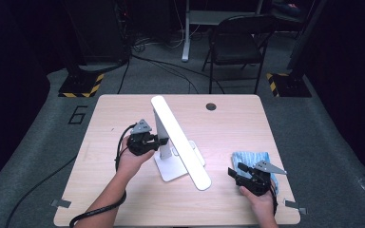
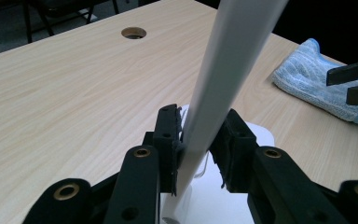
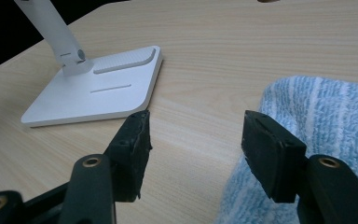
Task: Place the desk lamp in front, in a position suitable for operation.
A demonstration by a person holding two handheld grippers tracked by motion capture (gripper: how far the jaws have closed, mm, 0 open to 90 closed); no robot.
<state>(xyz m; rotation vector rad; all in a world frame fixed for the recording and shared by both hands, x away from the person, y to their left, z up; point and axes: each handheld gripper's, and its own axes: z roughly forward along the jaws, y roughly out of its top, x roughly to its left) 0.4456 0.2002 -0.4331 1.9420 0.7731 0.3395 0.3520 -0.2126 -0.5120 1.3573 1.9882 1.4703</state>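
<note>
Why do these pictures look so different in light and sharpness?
High view: the table is lit, the room behind dark, detail soft. Left gripper view: the white lamp arm is close and bright, with little detail; the cloth beyond is soft. Right gripper view: the jaws and cloth are near and blurry; the lamp base is clearer.

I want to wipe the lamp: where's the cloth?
In the high view the blue cloth lies near the table's right edge, beside the right gripper, right of the lamp.
</note>
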